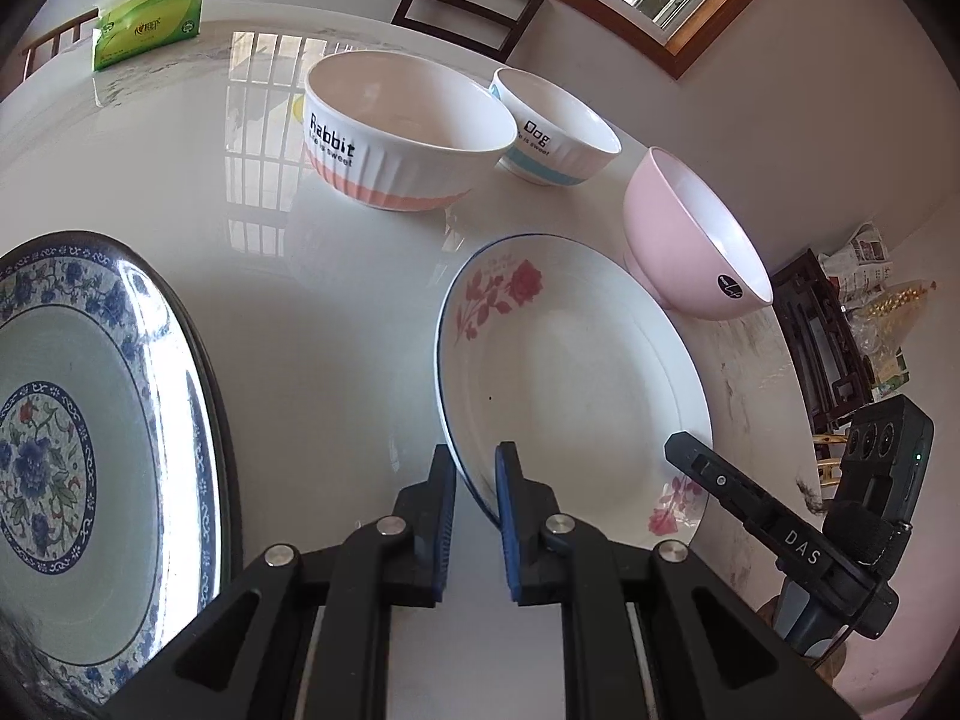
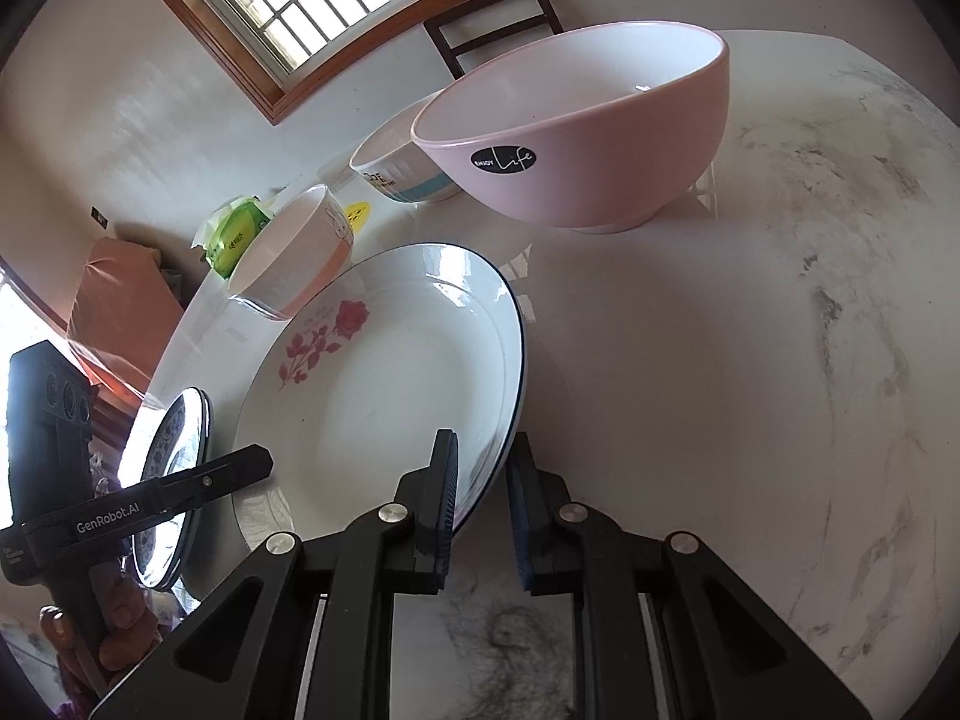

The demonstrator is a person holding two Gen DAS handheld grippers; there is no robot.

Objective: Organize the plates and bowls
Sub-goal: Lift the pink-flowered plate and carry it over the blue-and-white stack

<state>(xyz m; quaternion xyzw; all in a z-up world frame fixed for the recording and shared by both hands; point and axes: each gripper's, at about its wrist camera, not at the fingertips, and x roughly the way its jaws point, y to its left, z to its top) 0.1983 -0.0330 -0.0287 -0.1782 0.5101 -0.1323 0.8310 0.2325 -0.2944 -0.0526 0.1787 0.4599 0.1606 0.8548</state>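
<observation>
A white plate with red roses [image 1: 570,372] [image 2: 384,408] is held at its rim from two sides. My left gripper [image 1: 475,456] is shut on the plate's left near rim, which passes between its blue pads. My right gripper [image 2: 483,441] is shut on the opposite rim. A blue-patterned plate [image 1: 72,420] [image 2: 174,444] lies to the left. Behind stand the Rabbit bowl [image 1: 408,138] [image 2: 294,258], the Dog bowl [image 1: 558,132] [image 2: 402,168] and a pink bowl [image 1: 690,240] [image 2: 588,150], all upright.
The white marble table [image 1: 336,312] [image 2: 750,360] carries a green tissue pack [image 1: 147,21] [image 2: 237,234] at its far side. A dark chair [image 1: 468,0] [image 2: 498,12] stands behind the table under a window. A hand [image 2: 120,618] grips the left tool.
</observation>
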